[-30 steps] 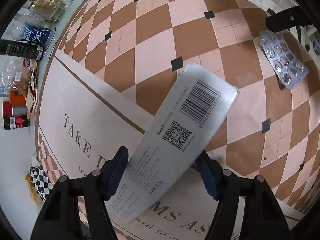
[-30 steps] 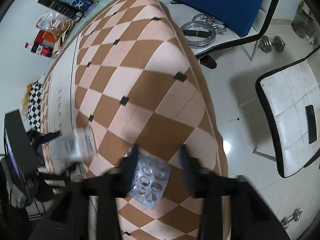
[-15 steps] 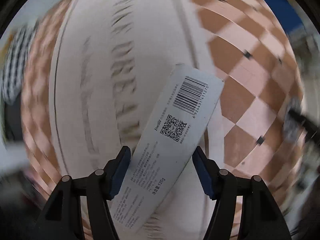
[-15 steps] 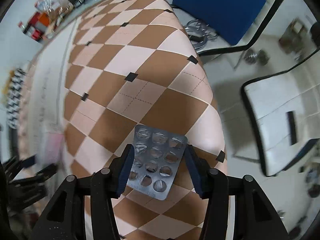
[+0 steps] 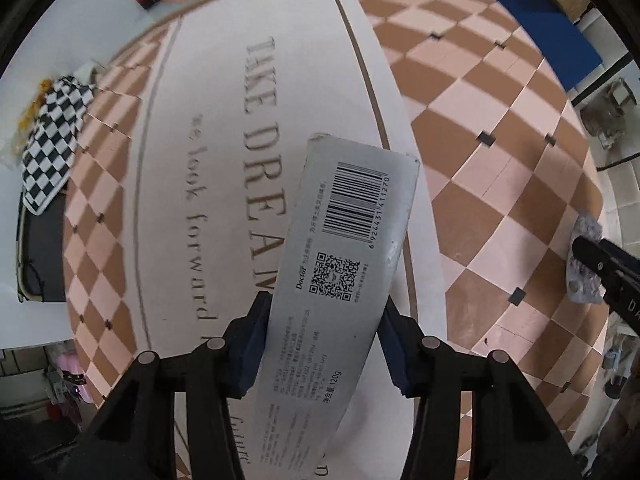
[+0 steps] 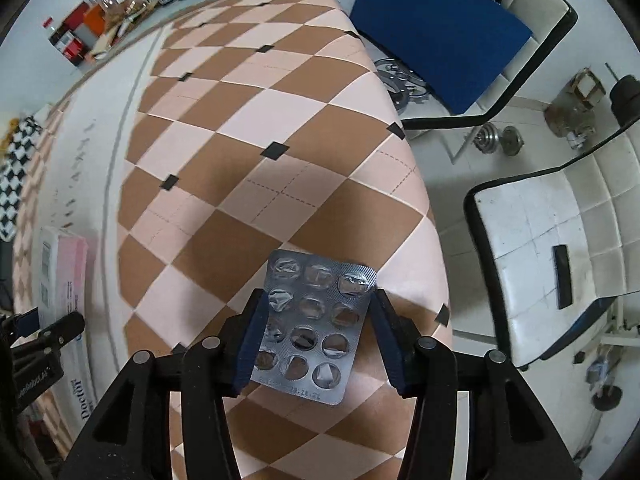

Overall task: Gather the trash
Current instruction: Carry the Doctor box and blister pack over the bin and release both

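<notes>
Trash in both grips: my left hand-held gripper (image 5: pixel 324 344) closing on a toothpaste box (image 5: pixel 344 264), my right hand-held gripper (image 6: pixel 316 340) clamping a spent blister pack (image 6: pixel 316 324) between its fingers; next, find a bin.

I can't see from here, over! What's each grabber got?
Left gripper closing on grey box. Right gripper around empty pill sheet, grip unclear. Both above checked tablecloth. Nothing blocking.

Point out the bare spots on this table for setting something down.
Free: the checked cloth between the blister pack and the far clutter, and the lettered panel beyond the carton. Crowded: that far edge.
</notes>
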Available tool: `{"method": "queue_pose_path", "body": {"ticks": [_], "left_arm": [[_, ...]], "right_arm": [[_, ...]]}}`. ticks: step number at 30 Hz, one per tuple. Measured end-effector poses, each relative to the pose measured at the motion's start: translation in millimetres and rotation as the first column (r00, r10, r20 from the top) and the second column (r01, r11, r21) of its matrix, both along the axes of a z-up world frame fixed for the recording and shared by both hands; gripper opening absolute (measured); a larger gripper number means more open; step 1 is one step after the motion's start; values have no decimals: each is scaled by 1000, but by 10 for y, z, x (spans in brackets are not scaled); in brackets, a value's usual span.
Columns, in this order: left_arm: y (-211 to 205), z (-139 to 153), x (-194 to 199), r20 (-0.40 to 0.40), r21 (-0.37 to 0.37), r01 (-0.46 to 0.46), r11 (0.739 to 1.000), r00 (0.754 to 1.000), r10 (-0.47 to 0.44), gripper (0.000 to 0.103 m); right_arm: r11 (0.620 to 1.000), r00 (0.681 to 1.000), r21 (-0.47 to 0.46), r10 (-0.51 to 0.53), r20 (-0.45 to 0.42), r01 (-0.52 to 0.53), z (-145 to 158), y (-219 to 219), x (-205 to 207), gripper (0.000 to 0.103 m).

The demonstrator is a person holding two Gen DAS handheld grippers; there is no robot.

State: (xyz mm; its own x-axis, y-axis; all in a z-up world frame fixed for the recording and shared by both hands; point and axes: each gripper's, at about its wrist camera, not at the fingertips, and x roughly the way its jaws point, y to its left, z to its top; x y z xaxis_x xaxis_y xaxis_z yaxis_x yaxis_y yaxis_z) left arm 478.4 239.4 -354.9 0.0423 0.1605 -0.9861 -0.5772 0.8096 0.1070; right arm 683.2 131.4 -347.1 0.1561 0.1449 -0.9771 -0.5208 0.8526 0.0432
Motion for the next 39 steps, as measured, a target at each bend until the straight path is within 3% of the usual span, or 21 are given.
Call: {"method": "queue_pose_path", "body": {"ticks": [6, 12, 18, 24, 29, 32, 36, 39], "left_arm": [[-130, 552, -257, 82, 91, -13, 996, 997, 6, 47], [-298, 975, -618, 164, 120, -36, 992, 986, 16, 47], [-671, 1328, -1416, 252, 131, -52, 990, 968, 18, 47], [-1215, 1559, -2556, 331, 102, -34, 994, 944, -1, 47], [-1668, 1476, -3400, 334, 28, -2, 1000, 942, -7, 47], [-1903, 1285, -3816, 311, -55, 0, 998, 950, 17, 47], [-2208, 803, -4280, 240, -188, -5, 982, 970, 51, 47], [-2406, 227, -4506, 154, -278, -24, 960, 986, 69, 47]], "right_arm": [[996, 999, 85, 39, -10, -38, 290, -71, -283, 54], [986, 995, 139, 93, 35, -97, 756, -196, -850, 54], [970, 990, 203, 118, 81, -132, 1252, -508, -1621, 54], [959, 988, 258, 90, 127, -121, 1649, -1155, -2781, 54], [959, 996, 277, 34, 85, -56, 1671, -1850, -3759, 54], [963, 999, 270, 19, 27, -26, 1542, -2279, -4322, 54], [975, 997, 223, 8, -79, 10, 1150, -2784, -4974, 54], [985, 986, 169, -4, -164, 32, 701, -3116, -5301, 54]]}}
